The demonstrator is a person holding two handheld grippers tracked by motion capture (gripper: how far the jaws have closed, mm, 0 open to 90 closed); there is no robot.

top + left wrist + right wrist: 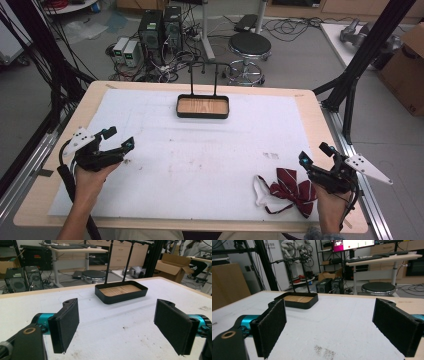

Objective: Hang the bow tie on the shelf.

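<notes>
A dark red striped bow tie (290, 191) with a white strap lies on the white mat near the front right. Just right of it, my right gripper (317, 155) is held open, jaws wide apart and empty (332, 330). At the left side of the mat my left gripper (119, 138) also stands open with nothing between its pads (65, 325). A black tray (203, 107) with a wooden floor and a tall black rack stands at the far middle of the mat; it appears ahead in the left gripper view (110, 298) and in the right gripper view (310, 303).
The white mat (200, 160) covers a wooden table (310, 107). A black frame post (350, 95) rises off the right edge, cables hang at the left. A stool (249, 47), computer cases and a cardboard box (407, 70) are on the floor beyond.
</notes>
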